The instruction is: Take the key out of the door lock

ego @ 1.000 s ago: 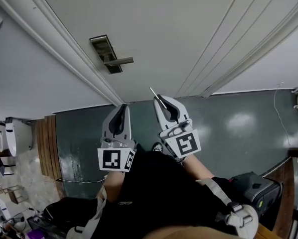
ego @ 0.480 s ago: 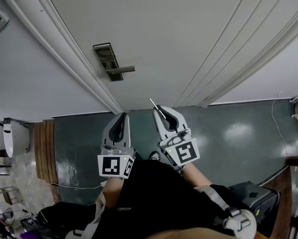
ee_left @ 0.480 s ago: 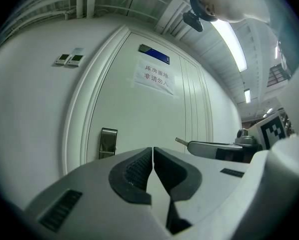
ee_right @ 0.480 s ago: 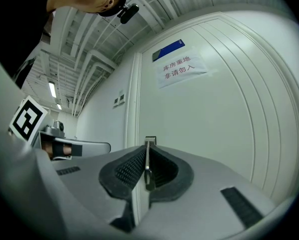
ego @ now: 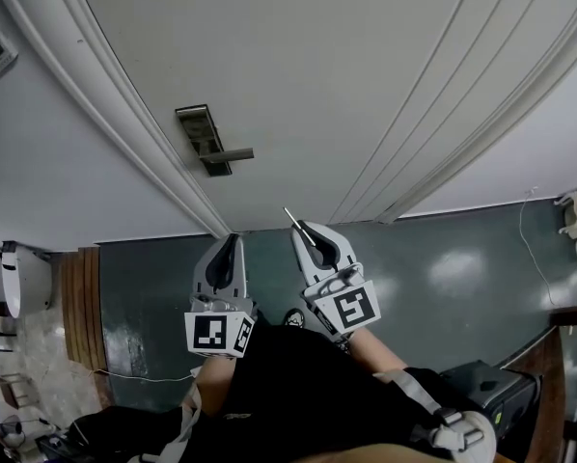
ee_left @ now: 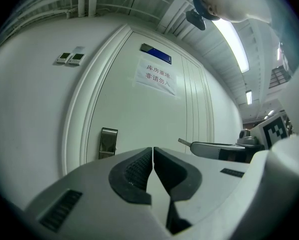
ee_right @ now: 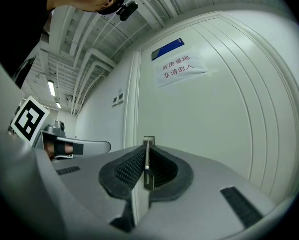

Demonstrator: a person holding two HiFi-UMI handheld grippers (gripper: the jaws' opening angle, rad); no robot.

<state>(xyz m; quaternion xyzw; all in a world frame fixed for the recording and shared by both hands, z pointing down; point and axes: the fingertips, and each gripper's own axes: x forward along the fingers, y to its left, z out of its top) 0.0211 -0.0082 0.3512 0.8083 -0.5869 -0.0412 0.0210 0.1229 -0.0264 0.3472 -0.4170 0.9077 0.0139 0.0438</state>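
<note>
The right gripper point(ego: 306, 231) pinched the key point(ee_right: 148, 171) between its pads, blade poking past the tips, well apart from the lock plate point(ego: 204, 140) on the door point(ego: 366, 85). The left gripper point(ego: 229, 247), pressed together and empty, hung beside it, also away from the lock plate.

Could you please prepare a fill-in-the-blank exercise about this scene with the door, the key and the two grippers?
1. The key is clamped in the right gripper, while the left gripper holds ____.
2. In the head view, the lock plate sits near the ____ edge of the door.
3. The characters on the paper notice stuck to the door are ____ in colour.

Missing words: nothing; left; red
</note>
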